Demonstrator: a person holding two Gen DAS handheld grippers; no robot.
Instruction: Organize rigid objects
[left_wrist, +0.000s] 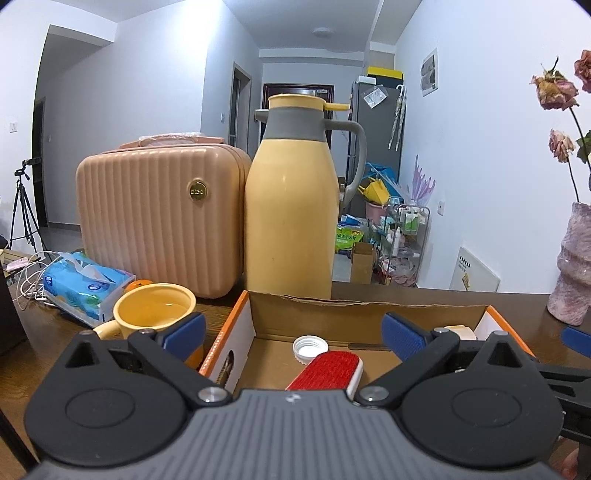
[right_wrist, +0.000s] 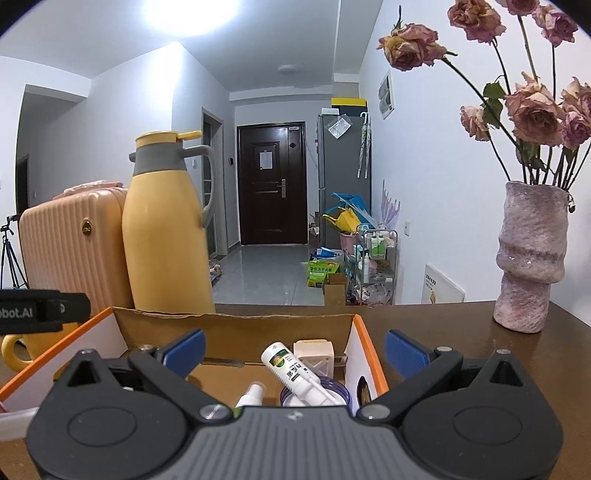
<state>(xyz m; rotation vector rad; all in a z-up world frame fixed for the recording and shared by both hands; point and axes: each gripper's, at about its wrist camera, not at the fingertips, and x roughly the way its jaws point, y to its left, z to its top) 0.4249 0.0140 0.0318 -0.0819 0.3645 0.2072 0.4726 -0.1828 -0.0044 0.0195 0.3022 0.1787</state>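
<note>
My left gripper (left_wrist: 293, 330) and right gripper (right_wrist: 294, 349) both gape wide, empty, over one cardboard box (left_wrist: 236, 328). Inside: one red lint brush (left_wrist: 327, 371), one white cap (left_wrist: 310, 347) at its 11 o'clock, one tube (right_wrist: 291, 373), one spray bottle (right_wrist: 251, 395).

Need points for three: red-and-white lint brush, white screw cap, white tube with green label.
Red-and-white lint brush (left_wrist: 325, 371): left wrist view, on its red bristle face.
White screw cap (left_wrist: 310, 347): left wrist view, on its open inside.
White tube with green label (right_wrist: 291, 373): right wrist view, on its printed body.
</note>
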